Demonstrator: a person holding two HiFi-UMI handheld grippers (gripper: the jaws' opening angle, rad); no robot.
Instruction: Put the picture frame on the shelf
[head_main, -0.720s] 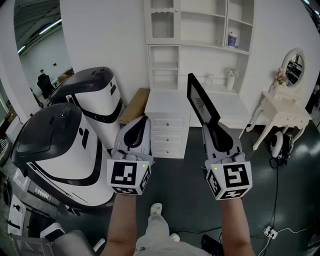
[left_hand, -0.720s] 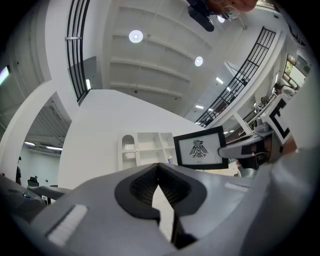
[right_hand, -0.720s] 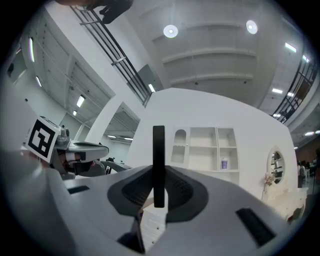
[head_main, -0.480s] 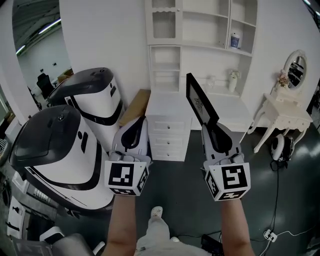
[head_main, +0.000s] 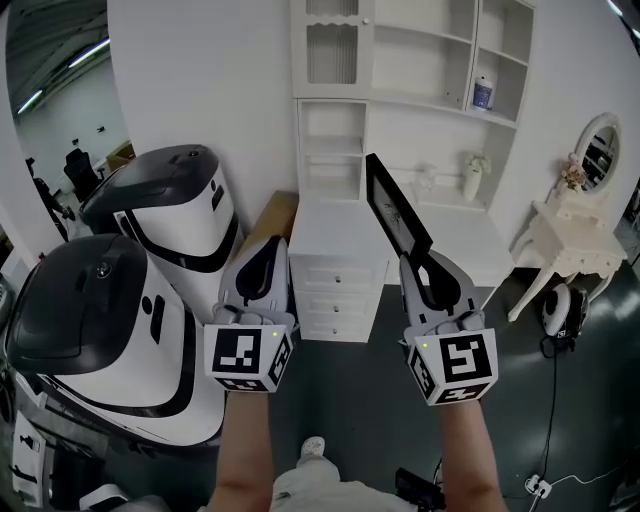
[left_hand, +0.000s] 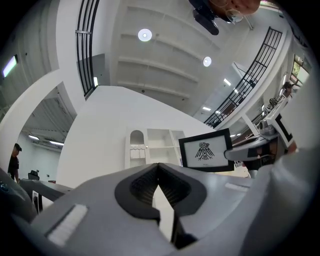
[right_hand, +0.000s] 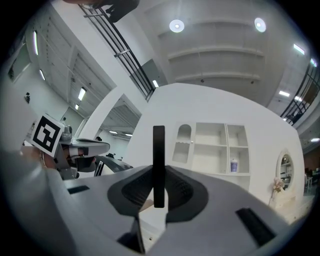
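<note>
My right gripper (head_main: 425, 268) is shut on the lower edge of a black picture frame (head_main: 395, 208), which stands up out of the jaws and tilts left. The right gripper view shows the picture frame (right_hand: 158, 160) edge-on, pinched between the two pads. In the left gripper view the picture frame (left_hand: 206, 152) faces me with a black bird print on white. My left gripper (head_main: 268, 262) is shut and holds nothing, level with the right one. Straight ahead stands the white shelf unit (head_main: 420, 60) with open compartments above a white drawer cabinet (head_main: 340, 250).
Two large white-and-black machines (head_main: 110, 320) stand at the left. A brown cardboard box (head_main: 272, 218) leans beside the cabinet. A blue-labelled bottle (head_main: 482, 92) and a small vase (head_main: 472, 178) sit on shelves. A white dressing table with mirror (head_main: 585, 215) is at the right; cables lie on the dark floor.
Both grippers and the frame have drifted slightly up and towards the shelf unit, which now sits a little larger and lower in view. The grip has not changed.
</note>
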